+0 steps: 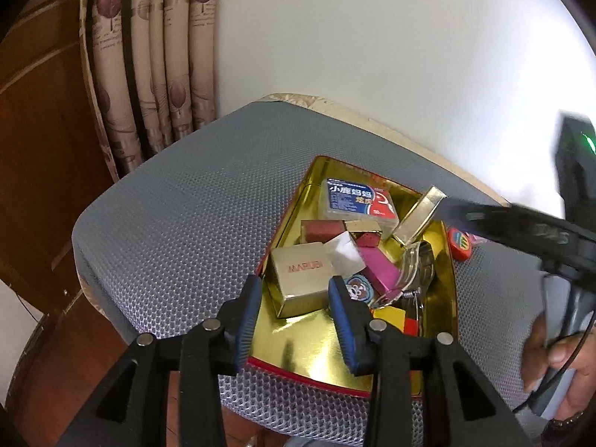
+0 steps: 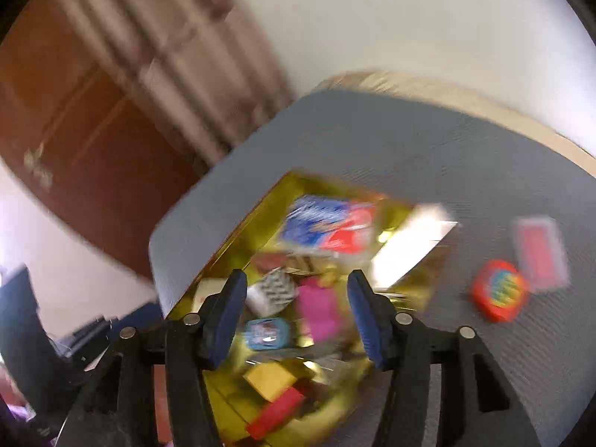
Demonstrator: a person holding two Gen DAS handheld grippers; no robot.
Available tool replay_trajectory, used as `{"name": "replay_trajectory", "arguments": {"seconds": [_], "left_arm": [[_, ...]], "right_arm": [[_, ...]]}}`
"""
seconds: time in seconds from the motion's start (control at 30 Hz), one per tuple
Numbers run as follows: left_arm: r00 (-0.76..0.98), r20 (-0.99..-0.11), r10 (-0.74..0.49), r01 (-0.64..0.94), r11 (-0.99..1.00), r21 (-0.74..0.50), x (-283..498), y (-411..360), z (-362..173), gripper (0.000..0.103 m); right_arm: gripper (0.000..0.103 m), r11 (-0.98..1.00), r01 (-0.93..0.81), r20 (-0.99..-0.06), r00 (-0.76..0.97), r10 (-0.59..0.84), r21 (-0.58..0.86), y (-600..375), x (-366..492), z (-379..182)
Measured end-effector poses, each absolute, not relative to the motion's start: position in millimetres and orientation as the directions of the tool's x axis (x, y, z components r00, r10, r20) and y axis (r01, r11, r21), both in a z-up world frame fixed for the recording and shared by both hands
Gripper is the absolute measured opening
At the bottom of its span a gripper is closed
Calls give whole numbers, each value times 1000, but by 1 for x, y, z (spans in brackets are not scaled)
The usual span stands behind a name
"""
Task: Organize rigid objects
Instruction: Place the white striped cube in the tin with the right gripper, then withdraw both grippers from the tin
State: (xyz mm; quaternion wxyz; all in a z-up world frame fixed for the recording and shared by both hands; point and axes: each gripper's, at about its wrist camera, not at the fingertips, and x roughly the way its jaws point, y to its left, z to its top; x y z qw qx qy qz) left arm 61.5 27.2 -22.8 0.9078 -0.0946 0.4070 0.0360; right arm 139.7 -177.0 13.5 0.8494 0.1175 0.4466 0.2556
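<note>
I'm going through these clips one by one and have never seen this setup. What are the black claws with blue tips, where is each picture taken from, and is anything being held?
There is no robot here: a person holds a two-finger gripper in each hand, and each gripper carries a wide-angle camera looking along its fingers. The sharp picture comes from the left gripper, the blurred one from the right gripper. Both look down at a gold tin on a grey mesh cushion. The tin holds small items: a beige box, a blue and red packet, a pink box. A red round tag lies on the cushion beside the tin. The left fingers stand on either side of the beige box; whether they press it I cannot tell. The right gripper's jaws are open and hold nothing.
</note>
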Motion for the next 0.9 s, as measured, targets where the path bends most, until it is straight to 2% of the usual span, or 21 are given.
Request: {"name": "replay_trajectory", "arguments": {"seconds": [0.03, 0.07, 0.13, 0.2, 0.27, 0.33, 0.37, 0.43, 0.47, 0.53, 0.67, 0.9], "left_arm": [[671, -742, -22, -128, 981, -145, 61, 24, -22, 38], [677, -734, -45, -104, 982, -156, 59, 21, -20, 38], [686, -717, -125, -26, 980, -196, 55, 12, -14, 38], [680, -705, -203, 71, 975, -213, 53, -5, -6, 42], [671, -692, -266, 160, 963, -216, 50, -24, 2, 45], [654, -682, -327, 241, 945, -222, 47, -44, 9, 55], [639, -683, -354, 280, 934, -222, 48, -56, 13, 57], [590, -701, -401, 356, 908, -220, 57, -82, 17, 59], [571, -711, -410, 379, 900, -216, 63, -94, 19, 59], [538, -733, -416, 395, 893, -217, 79, -117, 19, 61], [461, -777, -429, 400, 882, -250, 125, -153, 12, 61], [412, -858, -308, 456, 885, -98, 191, -211, -20, 61]], "right_arm": [[75, 871, -270, -703, 515, 490, 410, -200, 134, 10], [77, 910, -208, -720, 558, 412, 359, -224, 128, 5], [77, 986, -75, -790, 591, 162, 146, -275, 117, -16], [77, 1000, 10, -815, 580, -20, -18, -316, 104, -34], [77, 986, 75, -809, 565, -163, -146, -349, 91, -47], [79, 970, 125, -798, 552, -243, -209, -375, 79, -56], [81, 964, 150, -793, 548, -264, -218, -386, 74, -59], [91, 967, 191, -787, 564, -250, -170, -404, 63, -63], [91, 968, 215, -783, 576, -235, -132, -411, 59, -60], [98, 969, 226, -776, 592, -217, -99, -414, 57, -58], [98, 981, 183, -803, 575, -157, -61, -416, 62, -63], [100, 987, 158, -786, 615, -70, 36, -432, 54, -60]]}}
